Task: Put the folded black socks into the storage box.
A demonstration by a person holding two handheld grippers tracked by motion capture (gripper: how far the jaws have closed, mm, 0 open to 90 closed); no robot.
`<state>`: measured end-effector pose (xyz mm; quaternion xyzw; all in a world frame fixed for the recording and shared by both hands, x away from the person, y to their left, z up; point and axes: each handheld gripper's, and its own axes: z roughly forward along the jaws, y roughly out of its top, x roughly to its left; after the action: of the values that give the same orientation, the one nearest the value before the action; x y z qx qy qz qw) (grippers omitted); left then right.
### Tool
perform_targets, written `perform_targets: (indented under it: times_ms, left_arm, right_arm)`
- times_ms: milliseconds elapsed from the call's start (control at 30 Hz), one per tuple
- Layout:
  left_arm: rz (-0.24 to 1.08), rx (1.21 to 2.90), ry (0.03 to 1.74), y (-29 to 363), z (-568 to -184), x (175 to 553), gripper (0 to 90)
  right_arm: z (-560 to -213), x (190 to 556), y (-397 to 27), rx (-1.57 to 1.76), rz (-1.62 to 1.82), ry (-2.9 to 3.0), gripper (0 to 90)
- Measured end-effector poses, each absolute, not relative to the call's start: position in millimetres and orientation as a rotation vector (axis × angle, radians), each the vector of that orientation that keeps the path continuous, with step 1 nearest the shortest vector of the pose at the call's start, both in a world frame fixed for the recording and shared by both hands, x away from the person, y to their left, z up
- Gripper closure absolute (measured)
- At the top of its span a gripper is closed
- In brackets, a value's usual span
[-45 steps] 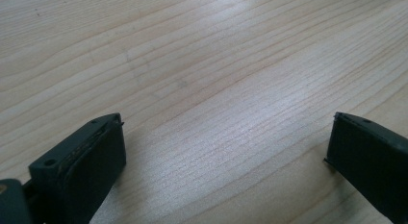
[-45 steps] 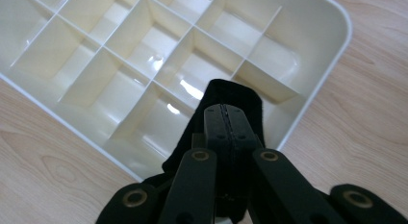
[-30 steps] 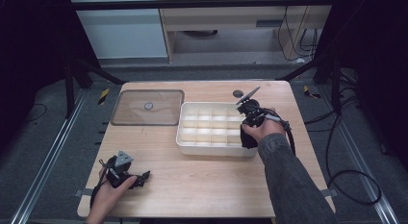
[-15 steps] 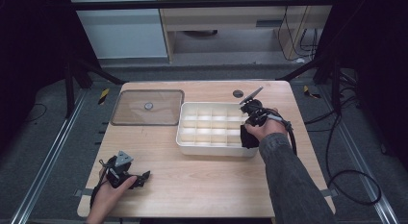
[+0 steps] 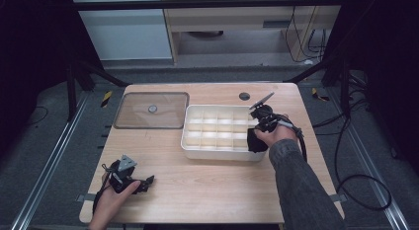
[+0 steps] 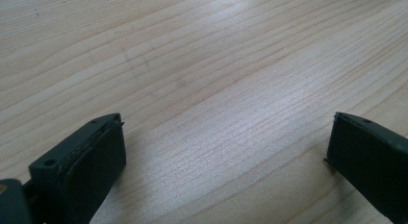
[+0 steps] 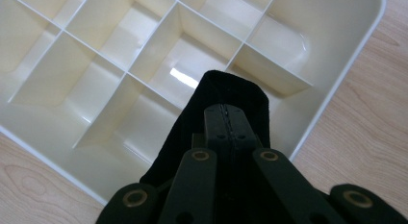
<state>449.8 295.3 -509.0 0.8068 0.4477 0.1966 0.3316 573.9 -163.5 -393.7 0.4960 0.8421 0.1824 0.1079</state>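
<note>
Black folded cloth (image 7: pixel 216 113), clamped in the right gripper (image 7: pixel 226 113), hangs over the cream plastic compartment tray (image 7: pixel 337 84) below, apparently for stowing.

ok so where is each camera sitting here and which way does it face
High view: fixed above the person's side, looking forward and down on the table; both forearms enter from below, left gripper and right gripper.
Left gripper view: rides the left gripper, looking down at bare wood between its open jaws.
Right gripper view: rides the right gripper, shut on a black cloth, looking into the divided tray.
Shared: the tray and cloth appear in the high and right gripper views.
</note>
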Motion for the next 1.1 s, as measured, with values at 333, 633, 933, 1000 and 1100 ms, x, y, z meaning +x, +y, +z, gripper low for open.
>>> perform_targets:
  times_ms: [333,633,933,1000,1100]
  left_arm:
    - [0.512,2.112,1.169,295.4,-508.8,449.8,0.0]
    - [0.512,2.114,1.169,295.4,-508.8,449.9,0.0]
    - [0.512,2.114,1.168,295.4,-508.8,450.0,0.0]
    - [0.512,2.113,1.168,295.3,-508.8,450.0,0.0]
    - [0.513,2.112,1.168,295.1,-508.8,450.3,0.0]
  right_arm:
    - [-400.3,569.4,-170.3,1.476,0.547,2.474,90.0]
    - [-405.8,565.5,-173.5,1.480,0.565,2.462,90.0]
    - [-408.1,559.4,-170.2,1.457,0.554,2.456,90.0]
    - [-409.8,557.5,-170.1,1.442,0.557,2.454,90.0]
    - [-411.0,553.9,-168.8,1.445,0.558,2.452,90.0]
